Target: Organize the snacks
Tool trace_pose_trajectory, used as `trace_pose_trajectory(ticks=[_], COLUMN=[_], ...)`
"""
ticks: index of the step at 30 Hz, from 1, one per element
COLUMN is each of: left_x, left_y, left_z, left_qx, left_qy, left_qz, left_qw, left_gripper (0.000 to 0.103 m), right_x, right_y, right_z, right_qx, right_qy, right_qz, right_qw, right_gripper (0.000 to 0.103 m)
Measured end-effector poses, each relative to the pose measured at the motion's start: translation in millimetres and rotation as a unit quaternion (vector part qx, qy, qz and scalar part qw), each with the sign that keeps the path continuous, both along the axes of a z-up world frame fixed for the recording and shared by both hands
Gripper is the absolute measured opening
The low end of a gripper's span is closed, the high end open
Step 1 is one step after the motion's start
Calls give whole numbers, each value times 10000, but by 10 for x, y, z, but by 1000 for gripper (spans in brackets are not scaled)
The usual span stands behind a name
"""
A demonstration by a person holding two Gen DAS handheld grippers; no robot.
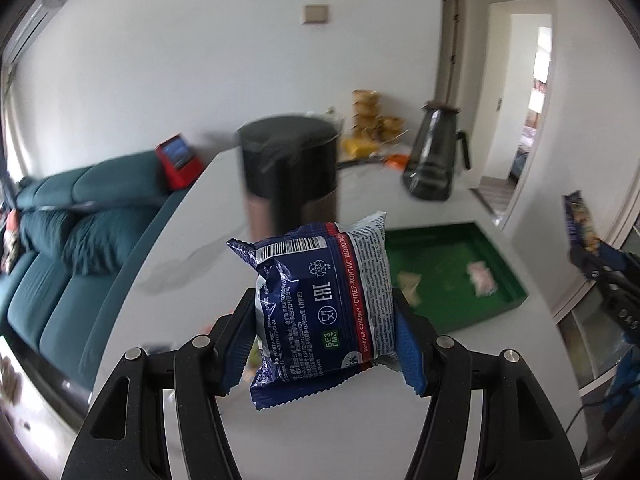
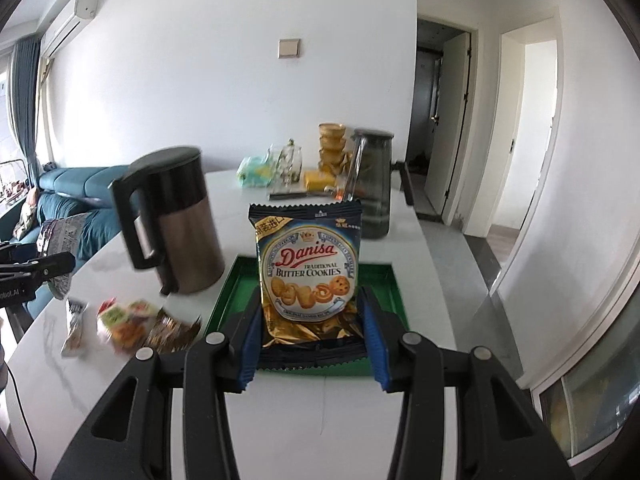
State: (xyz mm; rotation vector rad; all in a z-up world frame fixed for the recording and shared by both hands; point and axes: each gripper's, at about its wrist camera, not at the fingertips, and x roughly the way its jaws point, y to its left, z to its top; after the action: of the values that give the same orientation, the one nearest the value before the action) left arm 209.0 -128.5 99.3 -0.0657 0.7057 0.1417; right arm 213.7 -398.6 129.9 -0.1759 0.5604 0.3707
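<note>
My left gripper (image 1: 324, 332) is shut on a dark blue cookie-sandwich packet (image 1: 320, 304), held above the white table. It also shows at the left edge of the right wrist view (image 2: 56, 256). My right gripper (image 2: 310, 332) is shut on a Danisa butter cookies bag (image 2: 308, 276), held upright over the near edge of the green tray (image 2: 384, 280). In the left wrist view the tray (image 1: 452, 312) lies right of the packet with two small wrapped snacks (image 1: 482, 278) in it. The right gripper with its bag (image 1: 580, 224) shows at the right edge.
A black and bronze kettle (image 2: 176, 220) stands left of the tray. A dark glass jug (image 2: 370, 184) stands behind it. Several loose snack packets (image 2: 128, 322) lie on the table left of my right gripper. Cups and packets (image 2: 332, 148) crowd the far end. A teal sofa (image 1: 60, 240) is left.
</note>
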Motion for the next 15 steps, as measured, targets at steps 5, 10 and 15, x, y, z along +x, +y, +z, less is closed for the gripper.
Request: trace_pose_trajectory(ticks=[5,10,15], left_x=[474,966,1397], left_y=[-312,-554,-740], left_z=[21,-129,-383], left_qx=[184,173,77], left_qy=[-110,-49,143], left_qz=[-177,-205,-180], left_qw=[9996,9996,9997], left_gripper=[57,57,57], right_x=[409,924,1376], right_y=[4,15,30], right_z=[18,-119,-354], right_qx=[-14,-11,9], right_qy=[-98,-28,133], right_qz=[-48,-133,-229], right_qw=[9999,9999,9996], right_gripper=[38,38,38])
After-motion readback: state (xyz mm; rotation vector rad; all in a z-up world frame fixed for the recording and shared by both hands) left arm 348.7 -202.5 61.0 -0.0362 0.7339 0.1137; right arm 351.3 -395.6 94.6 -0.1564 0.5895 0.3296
